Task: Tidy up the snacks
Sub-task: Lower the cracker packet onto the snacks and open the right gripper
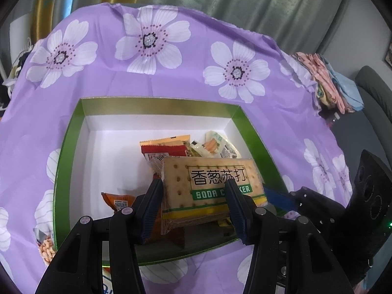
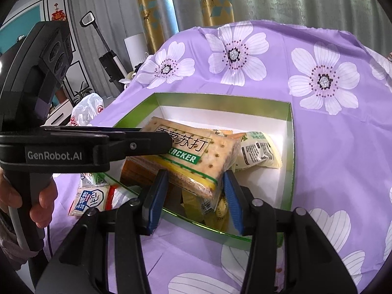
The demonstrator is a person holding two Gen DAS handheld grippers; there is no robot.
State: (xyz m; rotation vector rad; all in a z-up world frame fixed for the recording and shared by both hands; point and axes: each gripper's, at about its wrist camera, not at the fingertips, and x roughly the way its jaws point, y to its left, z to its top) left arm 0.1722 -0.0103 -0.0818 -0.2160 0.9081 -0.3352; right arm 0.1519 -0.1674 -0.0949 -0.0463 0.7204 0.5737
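A soda cracker pack (image 1: 208, 183) (image 2: 196, 152) hangs tilted over the green-walled box (image 1: 159, 105) (image 2: 220, 100) with a white inside. My left gripper (image 1: 193, 183) is shut on it, one finger on the label face and one behind. In the right wrist view the left gripper (image 2: 147, 142) comes in from the left. My right gripper (image 2: 194, 174) is shut on the pack's near end, and its blue finger (image 1: 279, 198) shows at the pack's right corner. Inside the box lie red and orange packets (image 1: 166, 147), a white packet (image 1: 218, 144) (image 2: 259, 152) and yellow packets (image 2: 215, 210).
A purple flowered cloth (image 1: 171, 73) covers the table. Loose snack packets lie outside the box (image 1: 45, 247) (image 2: 90, 198). Folded cloths (image 1: 328, 83) sit at the far right edge and a plastic bag (image 2: 85, 110) beyond the left edge. A person's hand (image 2: 41, 201) holds the left gripper's handle.
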